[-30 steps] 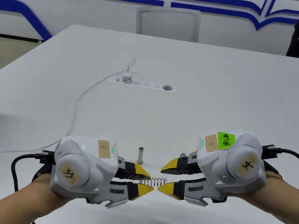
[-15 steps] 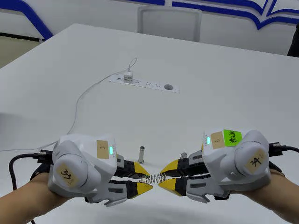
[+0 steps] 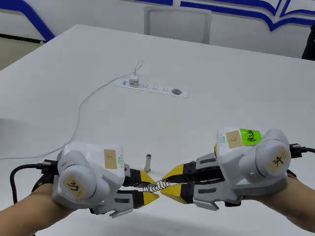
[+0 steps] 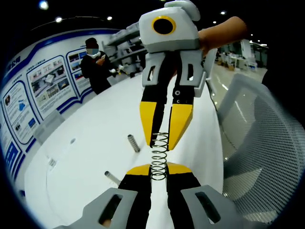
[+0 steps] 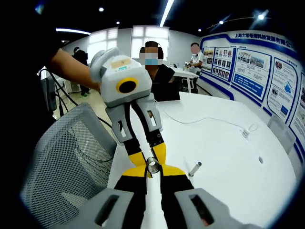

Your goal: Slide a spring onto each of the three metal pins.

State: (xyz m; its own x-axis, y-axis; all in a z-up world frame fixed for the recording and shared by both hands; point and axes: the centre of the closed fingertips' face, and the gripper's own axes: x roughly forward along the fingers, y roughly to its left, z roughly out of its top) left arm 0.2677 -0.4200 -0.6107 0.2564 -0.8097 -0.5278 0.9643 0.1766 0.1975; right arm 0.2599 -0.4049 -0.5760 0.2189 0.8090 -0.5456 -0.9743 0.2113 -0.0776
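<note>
A small wire spring [image 3: 157,186] hangs level between both grippers just above the white table [image 3: 211,113]. My left gripper [image 3: 153,190] is shut on one end and my right gripper [image 3: 164,184] is shut on the other, yellow tips nearly touching. In the left gripper view the spring [image 4: 159,155] runs from my own gripper [image 4: 158,171] up into the right gripper [image 4: 164,136]. In the right gripper view the spring's end [image 5: 152,165] sits in my gripper [image 5: 152,172]. One metal pin [image 3: 147,162] stands upright just beyond the tips. Two pins [image 4: 133,143] [image 4: 112,177] stand on the table.
A white power strip [image 3: 152,89] with a plugged cable [image 3: 83,105] lies mid-table. A grey chair [image 3: 177,23] stands at the far edge, and a mesh chair [image 4: 267,133] is beside the table. People stand in the background [image 4: 95,62].
The right gripper has closed on the spring and moved left toward the left gripper, so the spring between the tips looks shorter. The left gripper has barely moved.
</note>
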